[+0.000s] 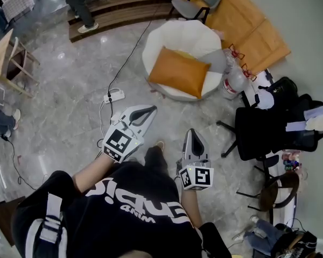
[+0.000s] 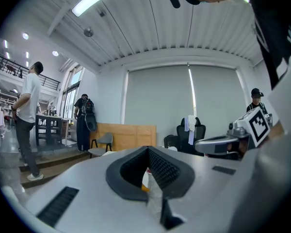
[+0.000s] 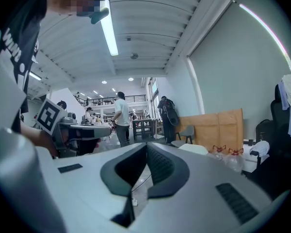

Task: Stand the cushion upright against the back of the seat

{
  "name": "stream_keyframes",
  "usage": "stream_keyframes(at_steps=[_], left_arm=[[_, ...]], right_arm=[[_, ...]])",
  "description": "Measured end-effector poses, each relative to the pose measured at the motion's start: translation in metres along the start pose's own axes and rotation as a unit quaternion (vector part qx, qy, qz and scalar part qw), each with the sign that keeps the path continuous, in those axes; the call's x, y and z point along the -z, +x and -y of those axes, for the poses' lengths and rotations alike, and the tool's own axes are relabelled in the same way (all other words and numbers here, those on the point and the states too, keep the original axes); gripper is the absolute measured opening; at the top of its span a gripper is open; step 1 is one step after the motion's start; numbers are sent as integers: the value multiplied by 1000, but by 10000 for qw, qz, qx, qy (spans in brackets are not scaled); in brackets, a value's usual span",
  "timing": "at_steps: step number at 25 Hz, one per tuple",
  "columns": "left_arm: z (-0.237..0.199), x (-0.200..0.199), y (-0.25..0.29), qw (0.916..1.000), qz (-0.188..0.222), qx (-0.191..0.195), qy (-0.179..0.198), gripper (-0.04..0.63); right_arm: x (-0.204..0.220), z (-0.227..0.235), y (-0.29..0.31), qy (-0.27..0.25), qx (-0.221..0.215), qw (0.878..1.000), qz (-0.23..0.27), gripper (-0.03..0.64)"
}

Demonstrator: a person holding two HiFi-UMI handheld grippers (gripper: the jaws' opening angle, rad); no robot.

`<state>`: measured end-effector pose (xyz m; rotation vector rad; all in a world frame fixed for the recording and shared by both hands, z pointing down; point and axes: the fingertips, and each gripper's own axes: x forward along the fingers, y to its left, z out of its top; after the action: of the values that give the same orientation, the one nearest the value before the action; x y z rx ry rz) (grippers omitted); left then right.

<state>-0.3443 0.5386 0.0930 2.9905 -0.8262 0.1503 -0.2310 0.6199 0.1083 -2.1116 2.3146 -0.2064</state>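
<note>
An orange cushion lies flat and slightly tilted on the white round seat at the top middle of the head view. My left gripper is shut and empty, well short of the seat, its tip aimed toward it. My right gripper is also shut with nothing between its jaws, lower and to the right, over the floor. In the left gripper view a sliver of orange cushion and white seat shows past the closed left gripper. The right gripper view shows the shut right gripper and the seat's edge.
A white power strip with a black cable lies on the marble floor left of the seat. Clear water jugs stand at the seat's right, beside a black office chair. A grey chair and a wooden panel stand behind. Bystanders are at the far left.
</note>
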Motion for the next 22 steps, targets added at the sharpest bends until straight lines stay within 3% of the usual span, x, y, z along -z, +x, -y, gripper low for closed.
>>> stream_keyframes(at_steps=[9,22], left_arm=[[-10,-5,69,10000,-16,82,-31,6],[-27,-18,160,9998,-48,-175,56,6]], right_arm=[[-3,56,39,20,34,10000,-72,20],[-20,140,97,47,-182,9998,72,20]])
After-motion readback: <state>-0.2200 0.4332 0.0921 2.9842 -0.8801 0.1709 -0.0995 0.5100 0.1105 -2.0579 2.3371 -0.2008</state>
